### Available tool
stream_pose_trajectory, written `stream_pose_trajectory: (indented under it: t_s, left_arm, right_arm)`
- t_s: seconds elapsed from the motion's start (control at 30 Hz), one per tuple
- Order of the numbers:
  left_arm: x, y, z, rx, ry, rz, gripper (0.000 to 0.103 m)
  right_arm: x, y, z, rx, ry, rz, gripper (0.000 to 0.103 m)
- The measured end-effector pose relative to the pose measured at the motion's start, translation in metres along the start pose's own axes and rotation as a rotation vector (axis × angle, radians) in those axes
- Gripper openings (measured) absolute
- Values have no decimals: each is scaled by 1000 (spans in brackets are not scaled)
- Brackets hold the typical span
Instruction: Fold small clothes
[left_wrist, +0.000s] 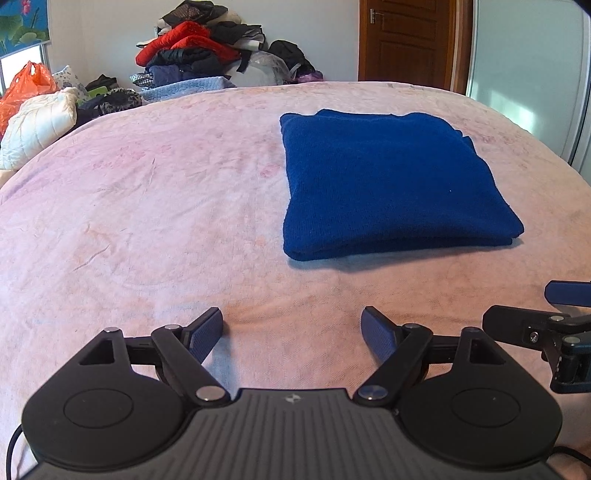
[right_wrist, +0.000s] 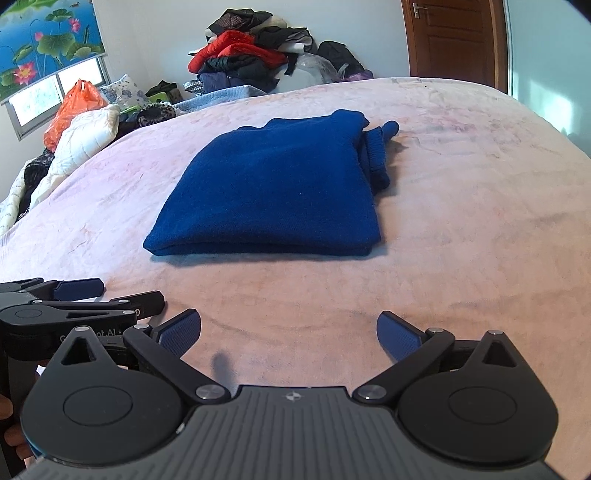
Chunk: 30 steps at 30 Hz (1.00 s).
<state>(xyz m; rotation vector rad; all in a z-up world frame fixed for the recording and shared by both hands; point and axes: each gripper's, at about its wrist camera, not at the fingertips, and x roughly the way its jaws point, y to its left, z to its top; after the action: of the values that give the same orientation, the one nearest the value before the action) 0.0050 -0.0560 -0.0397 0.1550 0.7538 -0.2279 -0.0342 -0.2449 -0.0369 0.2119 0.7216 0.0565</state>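
Observation:
A dark blue knit garment (left_wrist: 391, 181) lies folded into a thick rectangle on the pink bedspread (left_wrist: 147, 206). In the right wrist view the garment (right_wrist: 273, 192) shows a ribbed cuff sticking out at its far right side. My left gripper (left_wrist: 291, 332) is open and empty, low over the bed, in front of the garment and to its left. My right gripper (right_wrist: 288, 332) is open and empty, in front of the garment. Each gripper shows at the edge of the other's view: the right one (left_wrist: 554, 310), the left one (right_wrist: 92, 295).
A tall pile of mixed clothes (left_wrist: 207, 48) stands behind the bed's far edge. A white quilted jacket (left_wrist: 37, 122) and an orange plastic bag (left_wrist: 26, 88) lie at the far left. A wooden door (left_wrist: 410, 40) is at the back right.

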Motion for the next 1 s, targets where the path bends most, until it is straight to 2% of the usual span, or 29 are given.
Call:
stream_pose_trajectory:
  t_s: [1.0]
  left_arm:
    - [5, 1, -4, -6, -1, 18, 92]
  right_arm:
    - [2, 4, -4, -32, -4, -7, 103]
